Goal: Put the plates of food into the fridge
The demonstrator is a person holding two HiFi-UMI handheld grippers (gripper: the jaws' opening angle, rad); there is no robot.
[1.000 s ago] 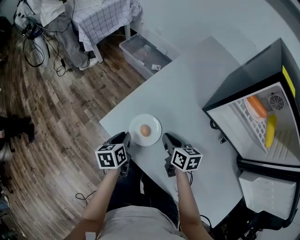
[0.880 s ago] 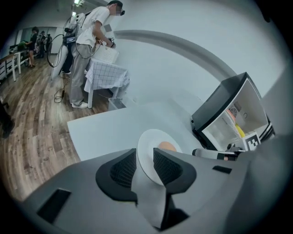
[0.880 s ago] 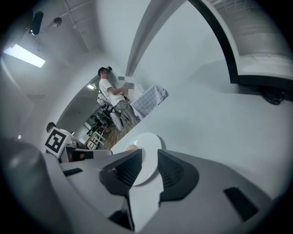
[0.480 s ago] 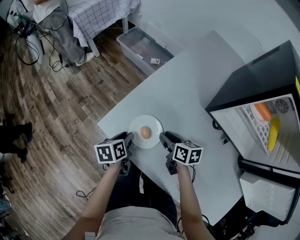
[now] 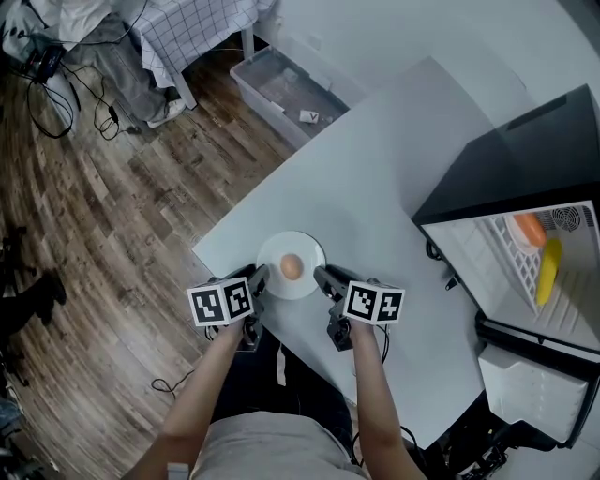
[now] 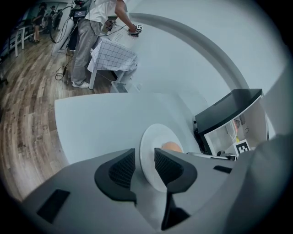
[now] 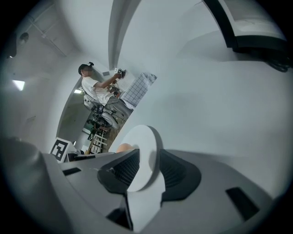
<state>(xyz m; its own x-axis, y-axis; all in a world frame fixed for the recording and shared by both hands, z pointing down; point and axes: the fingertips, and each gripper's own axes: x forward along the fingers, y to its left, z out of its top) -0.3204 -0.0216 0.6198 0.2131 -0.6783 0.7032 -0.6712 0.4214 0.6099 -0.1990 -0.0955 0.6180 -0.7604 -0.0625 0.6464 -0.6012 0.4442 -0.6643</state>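
plate (image 5: 273, 255), white and round, sits flat on the pale table (image 5: 375, 178) near the edge closest to the person, with one rounded, orange-brown piece of food (image 5: 292, 267) at its middle. left gripper (image 5: 257, 274) reaches the plate's left rim and right gripper (image 5: 322, 276) its right rim, both angled downward. in the left gripper view the plate's (image 6: 151, 146) edge passes between the two dark ribbed pads; the claw is spread, its jaws having just been opening, and a gap shows beside the rim. in the right gripper view the plate's (image 7: 145, 146) rim likewise stands between the pads, the jaws parted and just opened, not pinching it. the marker cubes face up above each hand. farther right on the table stands the black fridge (image 5: 525, 159) with its door open; an orange item (image 5: 528, 228) and a yellow item (image 5: 547, 269) lie on its white wire shelf. beyond the table's far-left edge, a clear bin (image 5: 281, 89) rests on the wood floor (image 5: 112, 216), near a checked cloth (image 5: 192, 28).
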